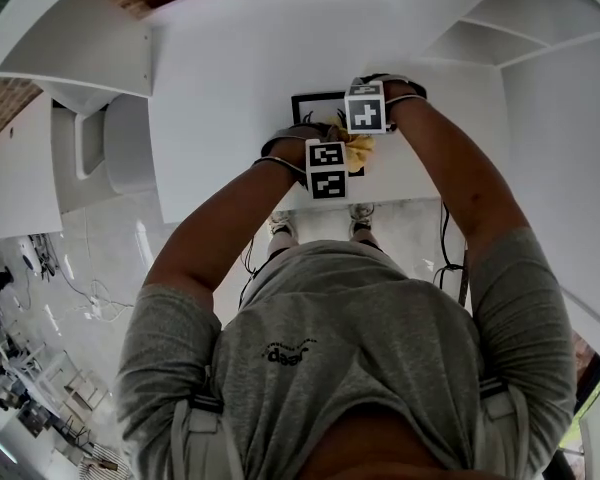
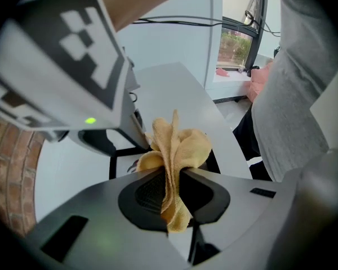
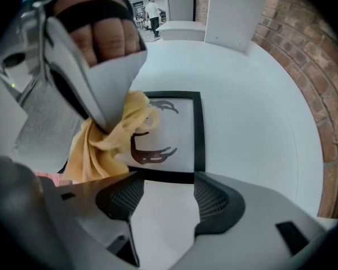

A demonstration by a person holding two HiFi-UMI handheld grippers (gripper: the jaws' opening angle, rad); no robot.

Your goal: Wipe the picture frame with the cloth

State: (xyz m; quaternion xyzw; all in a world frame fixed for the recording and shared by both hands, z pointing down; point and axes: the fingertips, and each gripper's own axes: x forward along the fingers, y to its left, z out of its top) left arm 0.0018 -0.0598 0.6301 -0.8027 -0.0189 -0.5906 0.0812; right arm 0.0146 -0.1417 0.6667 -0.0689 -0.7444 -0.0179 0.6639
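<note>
While the person is leaning over the white table (image 1: 220, 58), the black picture frame (image 3: 198, 129) is lying flat on it right under both grippers; the picture inside is showing some dark squiggly marks. The right gripper (image 3: 164, 194) is sitting at the frame's near edge with its jaws spread wide and nothing in them; the left gripper (image 2: 170, 191) is squeezing its jaws tight on the yellow cloth (image 2: 179, 148), which is bunching out past them and touching the picture.
</note>
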